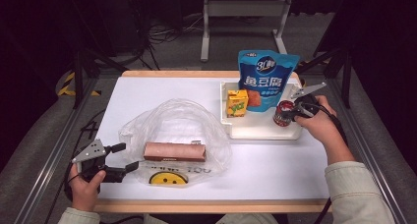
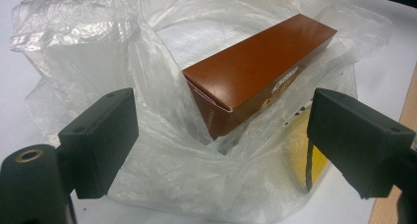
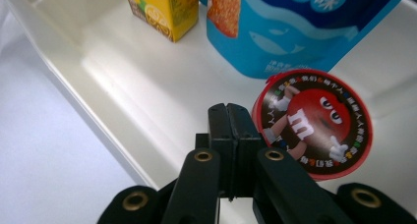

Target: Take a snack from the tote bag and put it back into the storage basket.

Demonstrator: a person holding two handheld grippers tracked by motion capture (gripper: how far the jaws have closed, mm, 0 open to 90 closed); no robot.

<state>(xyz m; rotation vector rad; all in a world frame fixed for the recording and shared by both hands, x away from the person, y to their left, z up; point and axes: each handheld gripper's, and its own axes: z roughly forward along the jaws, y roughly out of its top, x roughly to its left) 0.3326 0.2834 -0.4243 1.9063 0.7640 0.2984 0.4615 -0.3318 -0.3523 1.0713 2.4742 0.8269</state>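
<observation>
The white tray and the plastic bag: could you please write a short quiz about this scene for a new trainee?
1. True or false: the brown box lies inside the plastic bag.
2. Which thing stands beside the shut right gripper in the white tray? A) the round red candy tub B) a glass bottle C) a spoon
3. Fill in: the yellow juice carton stands in front of the blue ____.

Key: 1. True. 2. A; in the right gripper view the jaws are pressed together with nothing between them, and the tub is just beside them. 3. Snack pouch.
</observation>
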